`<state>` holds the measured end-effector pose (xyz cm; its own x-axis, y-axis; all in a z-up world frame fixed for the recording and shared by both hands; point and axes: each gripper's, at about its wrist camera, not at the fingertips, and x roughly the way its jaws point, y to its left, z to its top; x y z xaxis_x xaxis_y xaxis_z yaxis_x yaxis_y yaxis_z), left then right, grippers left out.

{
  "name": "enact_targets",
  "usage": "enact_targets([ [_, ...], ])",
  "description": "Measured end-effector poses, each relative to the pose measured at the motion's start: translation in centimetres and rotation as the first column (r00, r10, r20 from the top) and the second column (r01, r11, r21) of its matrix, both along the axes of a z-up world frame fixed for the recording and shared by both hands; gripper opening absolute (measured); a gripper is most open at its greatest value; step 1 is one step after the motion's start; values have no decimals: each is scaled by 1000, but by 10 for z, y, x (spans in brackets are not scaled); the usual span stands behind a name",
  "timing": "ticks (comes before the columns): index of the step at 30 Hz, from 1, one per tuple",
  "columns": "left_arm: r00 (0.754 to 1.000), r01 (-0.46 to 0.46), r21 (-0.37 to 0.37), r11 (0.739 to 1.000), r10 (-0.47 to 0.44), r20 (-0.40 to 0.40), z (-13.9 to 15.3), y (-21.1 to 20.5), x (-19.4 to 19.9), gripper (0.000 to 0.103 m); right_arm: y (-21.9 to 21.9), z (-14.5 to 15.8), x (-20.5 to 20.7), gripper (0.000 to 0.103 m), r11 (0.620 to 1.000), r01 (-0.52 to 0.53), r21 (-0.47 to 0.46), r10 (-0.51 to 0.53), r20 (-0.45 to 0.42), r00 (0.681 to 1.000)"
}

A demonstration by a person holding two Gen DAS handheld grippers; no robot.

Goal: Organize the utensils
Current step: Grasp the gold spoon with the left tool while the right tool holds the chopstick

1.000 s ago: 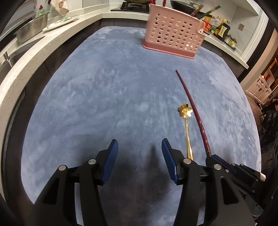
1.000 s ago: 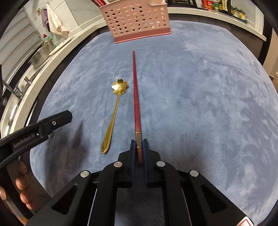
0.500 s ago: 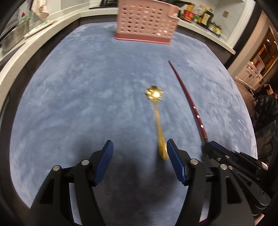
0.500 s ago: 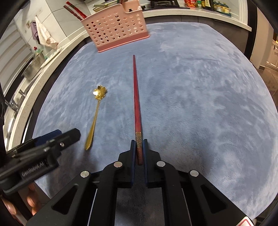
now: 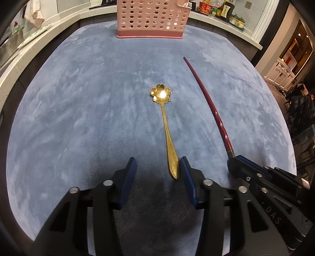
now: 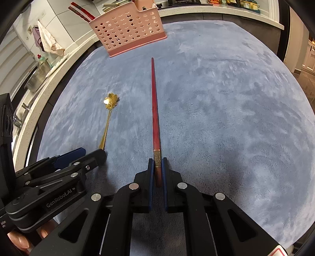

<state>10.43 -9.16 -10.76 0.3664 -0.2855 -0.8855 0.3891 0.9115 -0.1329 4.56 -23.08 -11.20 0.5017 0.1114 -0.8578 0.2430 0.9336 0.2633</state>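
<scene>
A gold spoon with a flower-shaped bowl lies flat on the blue fabric-covered tabletop, bowl pointing toward a pink perforated utensil basket standing upright at the far edge. Just beside the spoon, a dark red chopstick with a gold band near its thick end points at the basket, which already holds red chopsticks.

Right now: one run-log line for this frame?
left gripper: closing around gold spoon handle, no grip | right gripper: shut on red chopstick | pink basket: ahead

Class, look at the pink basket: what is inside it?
Red chopsticks stick out above the pink basket; dark red shows through its holes. Whatever else lies lower is hidden by its walls.
</scene>
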Motion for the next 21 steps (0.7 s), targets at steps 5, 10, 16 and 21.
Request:
enact_targets([
  [5,1000,6,-6,1000,-6,2,-1,1,-1,19,1,0,0,7,1000,1,0,-1,0,1000],
  [10,1000,13,-20,1000,-13,3,1,4,-1,12,1,-1,0,7,1000,0,-1,0,1,1000],
  [16,1000,-1,-45,999,2,22,13,8,-2,11,5,4,-2,7,1000,-10,-10,10,13,1000],
  [21,998,-21,-70,997,26,62,34,14,0,10,5,19,-4,7,1000,-12,-12,13,48,999],
])
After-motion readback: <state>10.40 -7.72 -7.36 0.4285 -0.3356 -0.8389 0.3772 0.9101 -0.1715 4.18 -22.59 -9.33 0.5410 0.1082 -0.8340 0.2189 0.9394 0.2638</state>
